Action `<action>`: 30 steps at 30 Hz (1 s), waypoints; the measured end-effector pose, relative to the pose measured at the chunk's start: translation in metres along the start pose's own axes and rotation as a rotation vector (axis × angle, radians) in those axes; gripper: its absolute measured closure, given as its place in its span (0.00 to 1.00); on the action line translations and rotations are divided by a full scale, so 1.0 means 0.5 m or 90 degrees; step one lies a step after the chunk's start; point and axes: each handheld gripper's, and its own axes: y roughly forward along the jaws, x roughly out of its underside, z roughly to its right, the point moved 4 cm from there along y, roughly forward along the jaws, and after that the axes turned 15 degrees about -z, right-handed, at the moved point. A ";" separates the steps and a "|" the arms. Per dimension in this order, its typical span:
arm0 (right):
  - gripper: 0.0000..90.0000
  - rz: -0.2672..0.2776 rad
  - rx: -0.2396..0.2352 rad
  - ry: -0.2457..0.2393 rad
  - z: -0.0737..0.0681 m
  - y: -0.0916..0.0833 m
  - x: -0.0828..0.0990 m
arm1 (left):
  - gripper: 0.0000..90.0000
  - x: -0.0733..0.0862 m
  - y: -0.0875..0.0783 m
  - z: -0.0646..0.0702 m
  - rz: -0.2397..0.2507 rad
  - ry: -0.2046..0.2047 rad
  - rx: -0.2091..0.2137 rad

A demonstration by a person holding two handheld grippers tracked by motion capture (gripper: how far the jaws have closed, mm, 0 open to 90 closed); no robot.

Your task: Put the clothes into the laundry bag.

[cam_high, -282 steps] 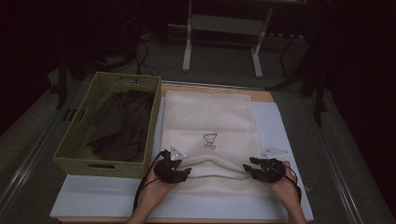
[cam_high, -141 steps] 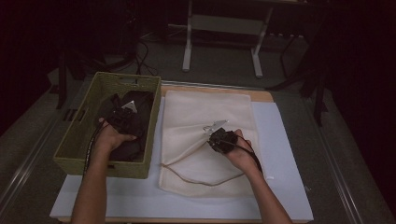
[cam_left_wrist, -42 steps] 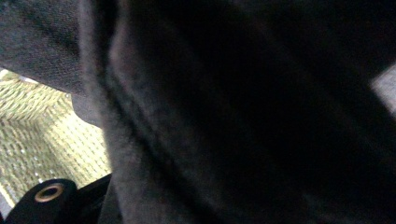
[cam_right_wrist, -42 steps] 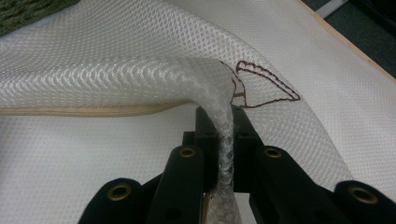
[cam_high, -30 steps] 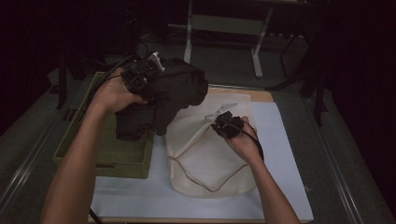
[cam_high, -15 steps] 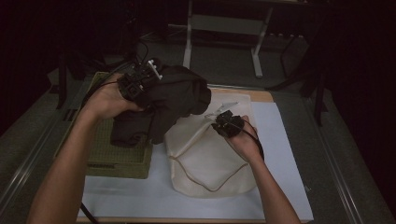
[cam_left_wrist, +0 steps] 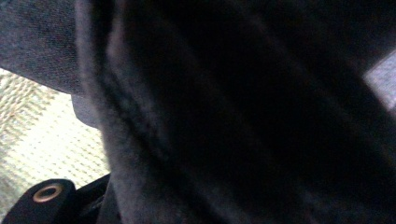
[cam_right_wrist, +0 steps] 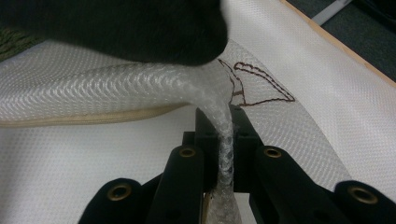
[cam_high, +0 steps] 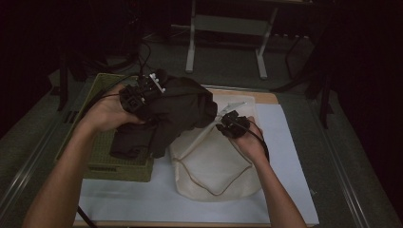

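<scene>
Just left of centre in the high view, the left gripper [cam_high: 142, 92] is clamped on a dark garment [cam_high: 178, 109], holding it up in the air. The cloth hangs right below and beside that gripper, so it drapes over the green basket [cam_high: 102, 161] at the left and over the upper edge of the white mesh bag [cam_high: 214, 161]. In the left gripper view the garment [cam_left_wrist: 243, 112] is pressed right up against the camera, so you can't make out the jaws there.

Near the middle of the frame, the right gripper [cam_high: 233, 124] is pinched tight on the bag's top edge. In the right gripper view, a gathered strip of bag mesh [cam_right_wrist: 223, 140] sits squeezed between the jaws, with the garment [cam_right_wrist: 116, 28] hanging just above it along the top of the frame. The bag lies flat on the white sheet [cam_high: 290, 156] covering the bench.
</scene>
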 end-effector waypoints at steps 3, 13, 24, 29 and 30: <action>0.95 0.001 -0.003 0.002 0.000 -0.001 -0.002 | 0.63 0.004 0.005 0.008 0.007 0.009 0.007; 0.95 0.004 -0.007 0.009 0.000 0.000 -0.004 | 0.62 0.011 0.026 0.054 0.010 0.060 0.028; 0.95 0.007 -0.015 0.014 0.003 -0.003 -0.006 | 0.62 0.009 0.058 0.099 -0.002 0.113 0.055; 0.95 0.008 -0.024 0.016 0.003 -0.006 -0.008 | 0.62 0.001 0.065 0.125 -0.003 0.140 0.061; 0.95 0.007 -0.023 0.016 0.004 -0.007 -0.008 | 0.62 -0.001 0.064 0.131 0.000 0.148 0.063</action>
